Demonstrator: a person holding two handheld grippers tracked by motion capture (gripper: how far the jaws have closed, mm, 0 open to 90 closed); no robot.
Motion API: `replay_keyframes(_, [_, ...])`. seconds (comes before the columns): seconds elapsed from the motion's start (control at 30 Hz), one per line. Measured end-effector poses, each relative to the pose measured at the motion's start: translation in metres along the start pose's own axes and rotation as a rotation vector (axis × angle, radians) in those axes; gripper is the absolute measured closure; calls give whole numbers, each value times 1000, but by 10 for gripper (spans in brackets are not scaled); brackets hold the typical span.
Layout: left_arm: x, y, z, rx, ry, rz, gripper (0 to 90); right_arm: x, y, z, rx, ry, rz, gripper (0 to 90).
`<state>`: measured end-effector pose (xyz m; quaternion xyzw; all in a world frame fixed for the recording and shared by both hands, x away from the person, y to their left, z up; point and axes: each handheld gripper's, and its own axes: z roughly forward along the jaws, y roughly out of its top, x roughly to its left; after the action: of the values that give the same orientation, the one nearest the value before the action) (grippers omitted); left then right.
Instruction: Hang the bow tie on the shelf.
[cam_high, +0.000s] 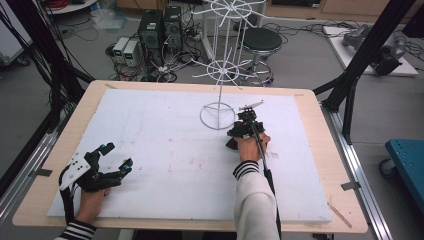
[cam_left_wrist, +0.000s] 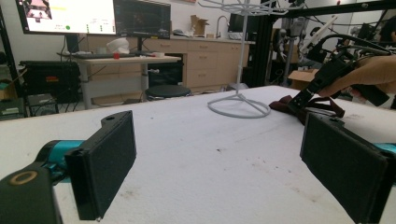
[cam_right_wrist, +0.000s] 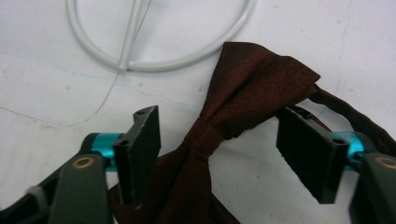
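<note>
Right gripper (cam_right_wrist: 217, 154) jaws apart, straddling dark maroon bow tie (cam_right_wrist: 243, 102) on white table cover (cam_right_wrist: 289, 42); pads not pressing cloth. Knot band sits between pads, nearer left one. Fabric fine-textured, one wing fanned beyond pads, other spreading beneath them; strap trails off past right pad. White wire stand base ring (cam_right_wrist: 187, 56) just beyond tie. Left gripper (cam_high: 116, 156) wide open, empty, resting well apart from tie.

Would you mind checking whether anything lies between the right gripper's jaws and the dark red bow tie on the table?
Nothing visible does. The right gripper sits directly over the bow tie, its jaws straddling the centre knot with gaps at both pads. The white wire stand has its base ring beyond the tie, clear of the jaws.
</note>
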<state>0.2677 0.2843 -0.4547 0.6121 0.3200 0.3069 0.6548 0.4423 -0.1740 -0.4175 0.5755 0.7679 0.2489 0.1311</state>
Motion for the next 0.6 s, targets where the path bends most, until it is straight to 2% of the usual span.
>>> replay_keyframes(0.07, [0, 0, 0, 0, -1, 1, 110, -2, 0, 0, 4, -5, 0, 361])
replay_keyframes(0.3, [0, 0, 0, 0, -2, 1, 110, -1, -1, 1, 16, -6, 18, 403])
replay_keyframes(0.47, [0, 0, 0, 0, -2, 2, 110, -2, -1, 1, 20, -1, 33, 469])
replay_keyframes(0.6, [0, 0, 0, 0, -2, 2, 110, -2, -1, 1, 22, 26, 42, 618])
